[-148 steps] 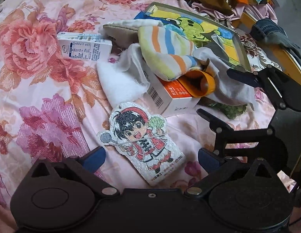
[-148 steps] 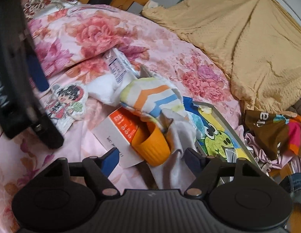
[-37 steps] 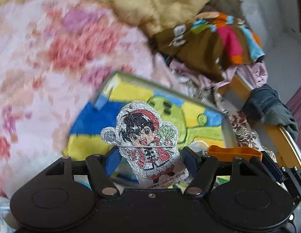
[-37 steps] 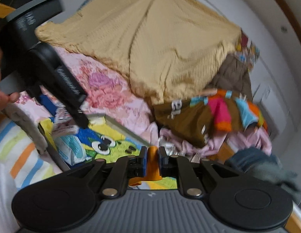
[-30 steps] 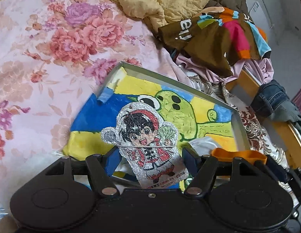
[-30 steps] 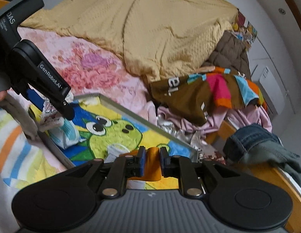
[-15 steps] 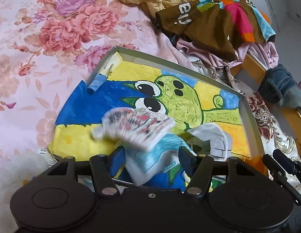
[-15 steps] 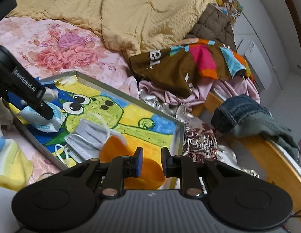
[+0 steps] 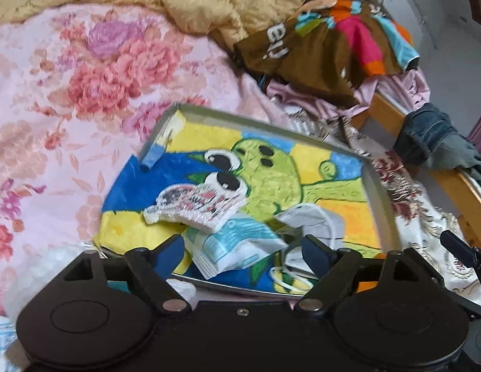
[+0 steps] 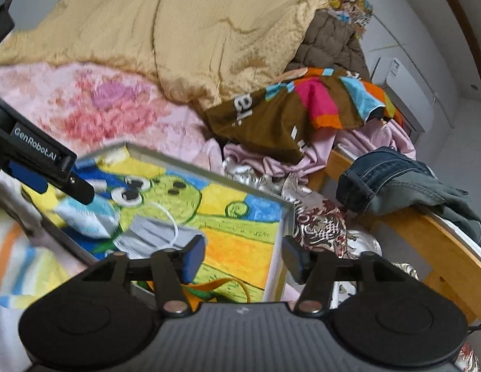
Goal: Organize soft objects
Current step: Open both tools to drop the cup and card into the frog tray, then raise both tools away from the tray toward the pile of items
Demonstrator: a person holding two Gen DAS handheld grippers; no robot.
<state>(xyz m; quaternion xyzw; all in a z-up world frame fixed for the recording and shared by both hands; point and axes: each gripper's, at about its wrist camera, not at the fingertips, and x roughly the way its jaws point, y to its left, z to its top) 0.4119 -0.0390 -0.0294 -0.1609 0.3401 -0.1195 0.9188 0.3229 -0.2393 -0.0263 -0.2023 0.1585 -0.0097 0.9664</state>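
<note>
1. Left wrist view: the left gripper (image 9: 243,252) is seen with its jaws wide and opening; nothing is pressed between the pads.
2. The cartoon-figure patch (image 9: 194,206) lies in the metal tray (image 9: 375,192), its long axis running roughly left to right, tilted, with 1 end propped on a light-blue tissue packet (image 9: 237,249).
3. A grey face mask (image 9: 315,221) lies in the tray just right of the packet; the tray is lined with a green-frog picture.
4. The tray rests on a pink floral bedsheet (image 9: 70,108).
5. Right wrist view: the right gripper (image 10: 243,259) is seen with its jaws opening, nothing pinched between them.
6. An orange soft cup (image 10: 222,288) lies in the tray's near corner below the jaws, mostly hidden, so its direction cannot be told.
7. The mask and packet are also seen in the tray, with the left gripper above the packet.
</note>
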